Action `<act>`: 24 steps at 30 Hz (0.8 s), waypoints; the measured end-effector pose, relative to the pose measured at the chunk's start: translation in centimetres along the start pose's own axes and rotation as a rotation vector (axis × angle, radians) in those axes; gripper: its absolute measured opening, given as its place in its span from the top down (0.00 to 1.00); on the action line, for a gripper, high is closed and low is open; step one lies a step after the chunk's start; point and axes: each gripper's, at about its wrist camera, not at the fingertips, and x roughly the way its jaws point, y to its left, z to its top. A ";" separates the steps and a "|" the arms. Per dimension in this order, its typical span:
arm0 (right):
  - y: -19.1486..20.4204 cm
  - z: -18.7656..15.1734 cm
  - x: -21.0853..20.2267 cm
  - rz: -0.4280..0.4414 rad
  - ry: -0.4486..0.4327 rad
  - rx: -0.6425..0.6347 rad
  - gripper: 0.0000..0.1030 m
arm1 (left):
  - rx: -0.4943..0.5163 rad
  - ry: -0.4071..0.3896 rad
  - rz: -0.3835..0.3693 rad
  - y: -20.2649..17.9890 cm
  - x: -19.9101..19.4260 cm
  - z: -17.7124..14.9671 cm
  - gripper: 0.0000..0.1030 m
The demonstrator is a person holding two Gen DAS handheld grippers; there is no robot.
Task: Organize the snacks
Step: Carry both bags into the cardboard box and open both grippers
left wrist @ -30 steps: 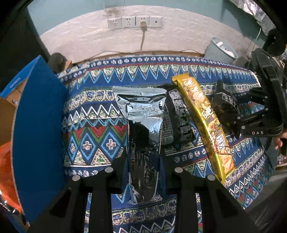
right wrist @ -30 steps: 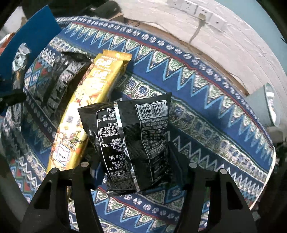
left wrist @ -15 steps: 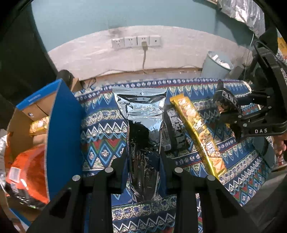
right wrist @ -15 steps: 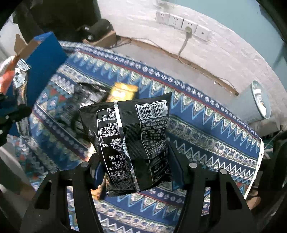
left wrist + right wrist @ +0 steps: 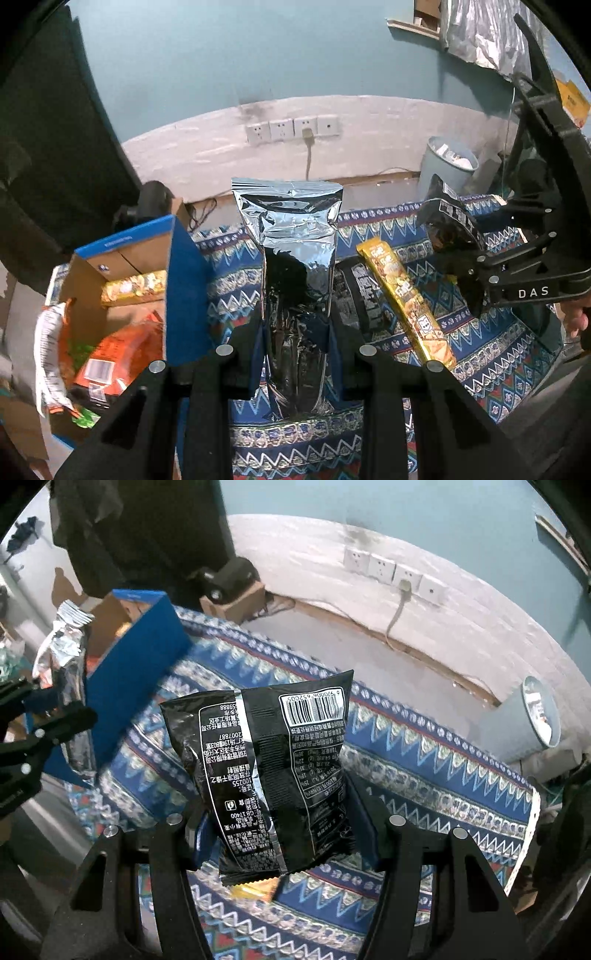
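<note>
My left gripper [image 5: 295, 339] is shut on a tall silver foil bag [image 5: 295, 258] and holds it upright above the patterned cloth. My right gripper [image 5: 275, 834] is shut on a black snack bag [image 5: 269, 768], lifted off the table; it also shows at the right of the left wrist view [image 5: 448, 225]. A yellow snack pack [image 5: 406, 295] and another black bag [image 5: 362, 295] lie on the cloth. An open blue cardboard box [image 5: 184, 288] at the left holds orange and yellow snacks; it also shows in the right wrist view [image 5: 125, 664].
The table has a blue patterned cloth [image 5: 498, 350]. A grey waste bin [image 5: 532, 720] stands on the floor at the right. Wall sockets with a plugged cable [image 5: 306, 129] are on the far wall. A small cardboard box [image 5: 232, 598] sits on the floor.
Both grippers rose with their bags, well above the table. The blue box's inside with its snacks came into the left view.
</note>
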 end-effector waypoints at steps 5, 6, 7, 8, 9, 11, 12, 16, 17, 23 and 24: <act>1.6 1.0 -1.3 0.028 -0.037 -0.008 0.40 | 0.003 -0.029 0.006 0.5 -1.3 0.4 0.71; 1.9 1.2 -1.5 0.033 -0.044 -0.009 0.40 | 0.003 -0.034 0.009 0.6 -1.5 0.5 0.71; 2.2 1.4 -1.7 0.038 -0.049 -0.012 0.40 | 0.005 -0.040 0.013 0.7 -1.7 0.6 0.71; 2.4 1.6 -1.9 0.041 -0.054 -0.015 0.40 | 0.006 -0.048 0.016 0.8 -2.0 0.7 0.71; 2.7 1.8 -2.0 0.044 -0.058 -0.016 0.40 | 0.007 -0.053 0.018 0.9 -2.2 0.8 0.71; 3.2 2.3 -2.4 0.055 -0.068 -0.016 0.40 | 0.002 -0.065 0.025 1.2 -2.7 1.0 0.71; 3.5 2.7 -2.6 0.061 -0.074 -0.018 0.40 | 0.001 -0.072 0.029 1.5 -3.1 1.2 0.71; 4.7 3.7 -3.1 0.076 -0.098 -0.026 0.40 | -0.008 -0.087 0.047 2.6 -3.8 1.4 0.71; 5.0 4.0 -3.2 0.080 -0.102 -0.030 0.40 | -0.012 -0.089 0.054 3.0 -4.0 1.4 0.71; 7.1 5.6 -3.5 0.104 -0.119 -0.053 0.40 | -0.056 -0.108 0.080 5.9 -5.2 1.5 0.71; 7.4 5.9 -3.5 0.108 -0.123 -0.055 0.40 | -0.063 -0.111 0.085 6.2 -5.4 1.6 0.71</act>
